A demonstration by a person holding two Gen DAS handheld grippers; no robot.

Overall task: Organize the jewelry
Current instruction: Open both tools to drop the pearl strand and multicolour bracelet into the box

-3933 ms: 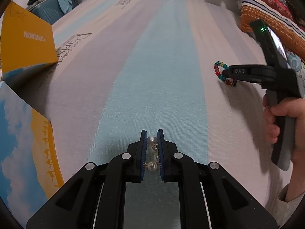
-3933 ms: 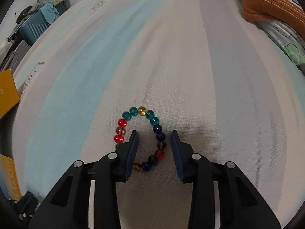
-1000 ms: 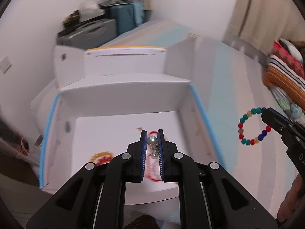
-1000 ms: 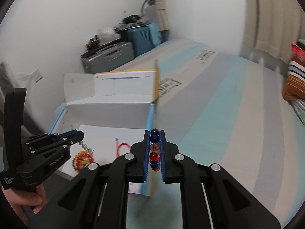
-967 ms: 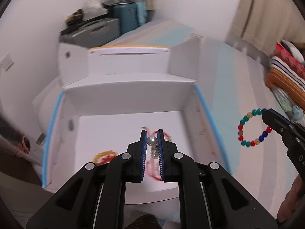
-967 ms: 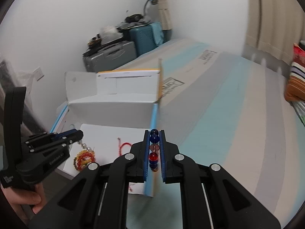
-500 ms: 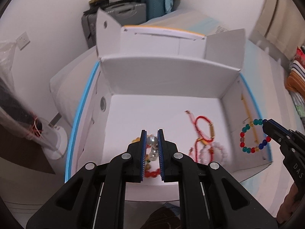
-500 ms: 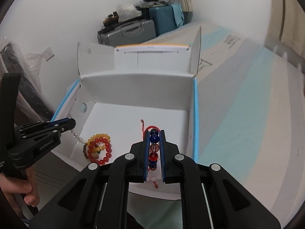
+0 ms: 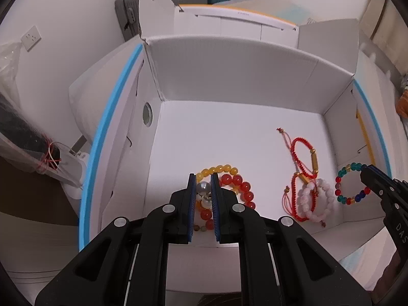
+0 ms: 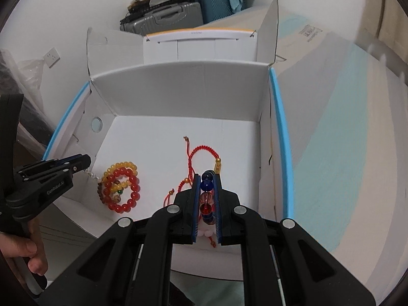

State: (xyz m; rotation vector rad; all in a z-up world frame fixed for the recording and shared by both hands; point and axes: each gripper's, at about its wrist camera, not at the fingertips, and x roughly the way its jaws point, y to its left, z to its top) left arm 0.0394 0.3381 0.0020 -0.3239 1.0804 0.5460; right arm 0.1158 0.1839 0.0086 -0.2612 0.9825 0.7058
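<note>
My left gripper (image 9: 203,181) is shut on a pearl bracelet (image 9: 203,188) and holds it over the near left of the open white box (image 9: 244,58). My right gripper (image 10: 206,178) is shut on a multicoloured bead bracelet (image 10: 206,185), which hangs over the box's near right side (image 9: 349,186). The left gripper also shows at the left of the right wrist view (image 10: 81,162) with pearls dangling from it. On the box floor lie red and yellow bead bracelets (image 9: 237,181), red cord bracelets (image 9: 302,158) and a pale pink bead bracelet (image 9: 317,199).
The box has blue-edged side walls (image 10: 279,137) and raised flaps. The striped bed surface (image 10: 344,127) lies to its right. Suitcases (image 10: 178,15) stand against the wall behind. A plastic-wrapped bundle (image 9: 23,132) lies on the floor to the left.
Both grippers have carried their bracelets from the bed to over the box and moved lower and closer to its floor.
</note>
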